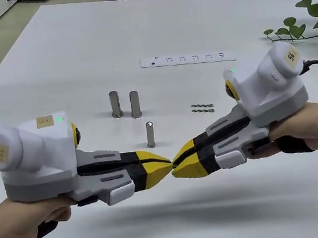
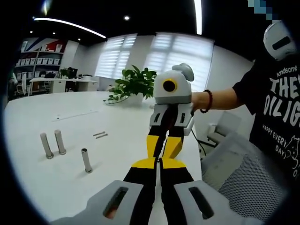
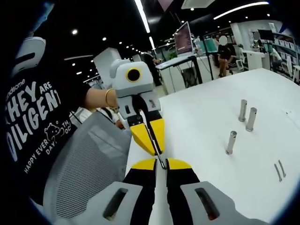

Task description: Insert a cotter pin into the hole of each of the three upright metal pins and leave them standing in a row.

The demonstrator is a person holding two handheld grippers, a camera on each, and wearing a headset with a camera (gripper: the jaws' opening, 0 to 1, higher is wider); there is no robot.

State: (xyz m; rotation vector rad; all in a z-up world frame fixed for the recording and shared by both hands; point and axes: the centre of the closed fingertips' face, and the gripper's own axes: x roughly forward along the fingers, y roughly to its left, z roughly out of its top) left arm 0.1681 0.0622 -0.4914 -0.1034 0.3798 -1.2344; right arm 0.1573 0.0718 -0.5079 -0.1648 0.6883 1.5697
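Progress is slight, by my reckoning: no pin carries a cotter yet. Two pins (image 1: 115, 104) stand upright side by side, far out on the table (image 1: 71, 54); the third pin (image 1: 150, 135) stands upright nearer the person and apart from them, so the three make no row. Two cotters (image 1: 202, 106) lie flat just beside each other, to the right of the pins and touching none of them.

The left gripper (image 1: 165, 162) and right gripper (image 1: 177, 164) meet tip to tip above the table, on the near side of the third pin; both have their jaws closed. In the right gripper view a thin grey rod (image 3: 156, 143), probably another cotter, runs along the slit of the left gripper's jaws down to the right gripper's tips; the left one seems to pinch it; whether the right one grips it as well I cannot tell.

All three insertions seem left to do; the pins then need lining up.
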